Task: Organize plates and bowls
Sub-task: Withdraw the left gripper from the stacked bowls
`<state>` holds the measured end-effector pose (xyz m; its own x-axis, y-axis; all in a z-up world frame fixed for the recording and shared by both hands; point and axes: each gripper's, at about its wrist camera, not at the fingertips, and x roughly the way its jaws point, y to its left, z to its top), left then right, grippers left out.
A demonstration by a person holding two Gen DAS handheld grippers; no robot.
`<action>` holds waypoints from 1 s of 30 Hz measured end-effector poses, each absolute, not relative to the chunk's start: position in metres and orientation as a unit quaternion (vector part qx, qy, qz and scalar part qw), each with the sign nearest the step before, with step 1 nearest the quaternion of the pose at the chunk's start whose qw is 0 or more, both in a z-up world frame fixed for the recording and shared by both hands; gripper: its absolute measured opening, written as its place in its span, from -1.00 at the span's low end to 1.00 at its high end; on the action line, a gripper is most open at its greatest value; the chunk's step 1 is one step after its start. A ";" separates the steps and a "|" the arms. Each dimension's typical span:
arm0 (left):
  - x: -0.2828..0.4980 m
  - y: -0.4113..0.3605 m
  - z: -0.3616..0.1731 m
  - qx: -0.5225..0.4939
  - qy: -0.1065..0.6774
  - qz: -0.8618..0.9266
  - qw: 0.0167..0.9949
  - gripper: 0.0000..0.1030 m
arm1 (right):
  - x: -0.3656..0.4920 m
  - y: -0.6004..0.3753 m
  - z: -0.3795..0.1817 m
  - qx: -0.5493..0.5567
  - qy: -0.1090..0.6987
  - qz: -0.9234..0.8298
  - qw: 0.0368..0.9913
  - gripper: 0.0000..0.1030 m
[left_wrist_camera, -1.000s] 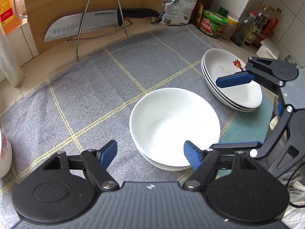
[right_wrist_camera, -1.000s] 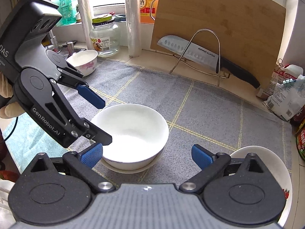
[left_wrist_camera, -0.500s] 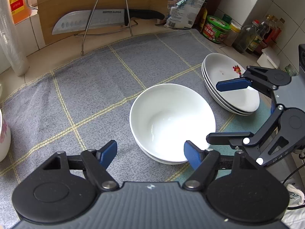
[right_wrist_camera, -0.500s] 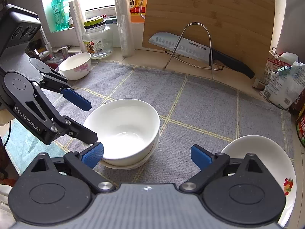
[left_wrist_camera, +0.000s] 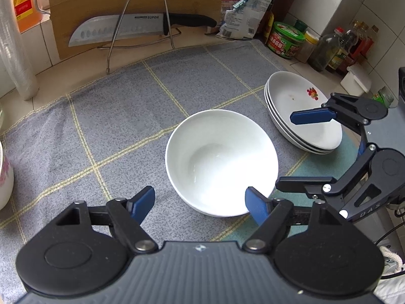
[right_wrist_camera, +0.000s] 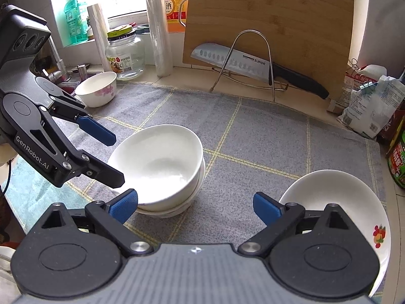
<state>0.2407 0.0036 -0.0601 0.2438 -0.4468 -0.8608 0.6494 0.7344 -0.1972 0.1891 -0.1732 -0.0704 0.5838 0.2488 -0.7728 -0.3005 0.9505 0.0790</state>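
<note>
The left gripper has its jaws opening, wider than a second ago, and nothing is pressed between them; its right blue pad sits just at the near rim of the white bowl, while the left pad stands apart over the cloth. The right gripper holds its jaws wide apart with only cloth between them, its left pad close beside the bowl's lower wall.

The bowl rests in the middle of the frame in both views, nested on another white bowl, whose rim shows beneath it in the right wrist view. In the earlier frame the left gripper's lower finger lay against the bowl's rim; now it sits a little off it, at the lower left of the right wrist view.

A stack of plates lies at the right of the left wrist view, the top one marked with a small red print. Everything sits on a grey checked cloth spread over the desk.

A flowered bowl stands at the cloth's far left corner. At the top of the frame a knife rests in a wire rack against a wooden cutting board.
</note>
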 end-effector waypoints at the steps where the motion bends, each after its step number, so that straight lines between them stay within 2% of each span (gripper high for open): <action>1: 0.240 0.005 -0.058 0.094 0.503 -0.348 0.786 0.57 | 0.188 -0.173 -0.069 -0.027 0.425 0.158 0.891 0.95; 7: 0.226 0.025 -0.045 0.055 0.480 -0.289 0.827 0.74 | 0.184 -0.159 -0.061 -0.059 0.393 0.179 0.900 1.00; 13: 0.214 0.081 -0.044 0.007 0.446 -0.217 0.868 0.89 | 0.189 -0.122 -0.055 -0.088 0.371 0.194 0.904 1.00; 23: 0.244 0.209 -0.077 0.003 0.416 -0.235 0.879 0.92 | 0.211 0.004 -0.052 -0.098 0.372 0.138 0.913 1.00; 30: 0.278 0.272 -0.078 0.002 0.417 -0.271 0.868 0.92 | 0.233 0.070 -0.065 -0.095 0.394 0.123 0.906 1.00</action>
